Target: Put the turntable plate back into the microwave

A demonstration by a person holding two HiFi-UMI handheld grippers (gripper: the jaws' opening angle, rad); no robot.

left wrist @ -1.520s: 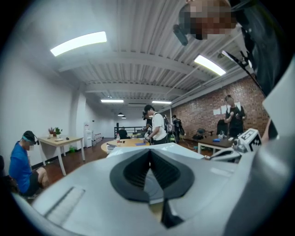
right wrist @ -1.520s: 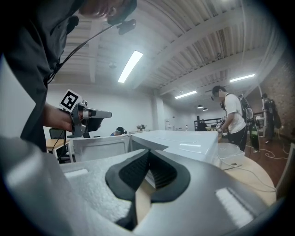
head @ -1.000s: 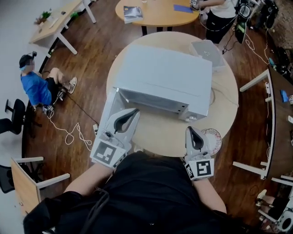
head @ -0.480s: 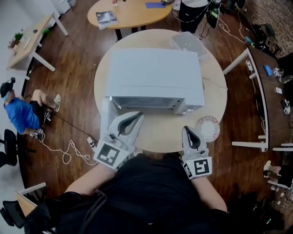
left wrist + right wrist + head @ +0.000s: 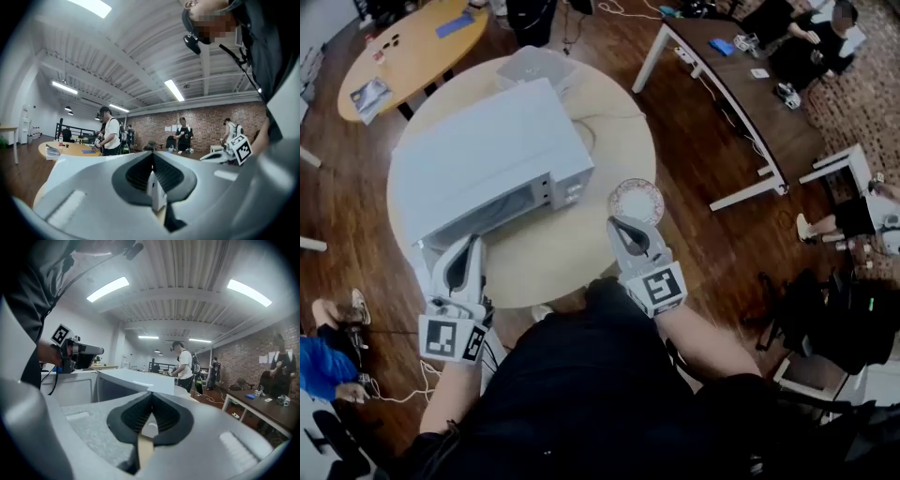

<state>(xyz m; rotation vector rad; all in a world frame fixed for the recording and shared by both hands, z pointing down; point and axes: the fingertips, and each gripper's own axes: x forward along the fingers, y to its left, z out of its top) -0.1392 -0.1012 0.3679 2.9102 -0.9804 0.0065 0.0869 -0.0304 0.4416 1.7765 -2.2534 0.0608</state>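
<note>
Right gripper (image 5: 615, 224), closed, faces round, perhaps glass plate (image 5: 636, 200).

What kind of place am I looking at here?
Most likely a workshop or lab office, not a home: a microwave sits on a round table among other work tables, with a brick wall and people standing about.

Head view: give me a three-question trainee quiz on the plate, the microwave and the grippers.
1. True or false: the plate sits inside the microwave.
2. The right gripper is: A) open; B) shut on the plate; C) shut, holding nothing.
3. Which gripper is nearer the plate: the right or the left gripper?
Key: 1 false, it lies on the table beside the microwave; 2 C; 3 right.
</note>
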